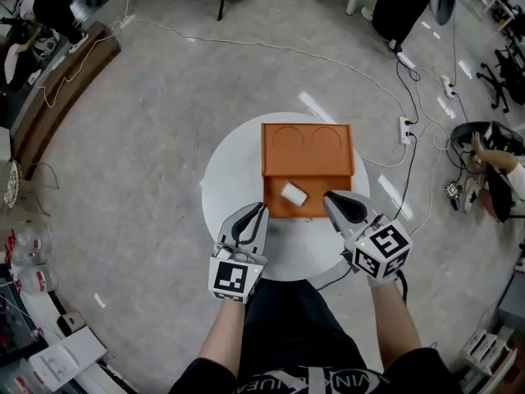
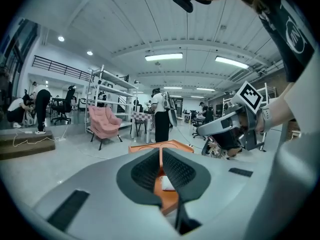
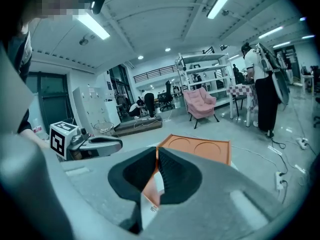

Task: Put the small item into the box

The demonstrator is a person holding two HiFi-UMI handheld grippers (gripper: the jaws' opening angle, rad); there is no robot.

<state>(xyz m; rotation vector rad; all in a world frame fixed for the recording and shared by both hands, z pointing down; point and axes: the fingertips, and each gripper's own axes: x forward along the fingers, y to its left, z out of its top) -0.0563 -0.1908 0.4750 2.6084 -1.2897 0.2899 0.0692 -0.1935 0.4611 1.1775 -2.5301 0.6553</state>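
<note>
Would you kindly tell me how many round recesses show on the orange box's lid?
2: the left recess and the right recess, side by side on the orange lid. None seems hidden.

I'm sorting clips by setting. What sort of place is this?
Probably an open lab or workshop hall: a power strip lies on the bare floor, metal shelving stands at the back, and an office chair sits near the wall.
</note>
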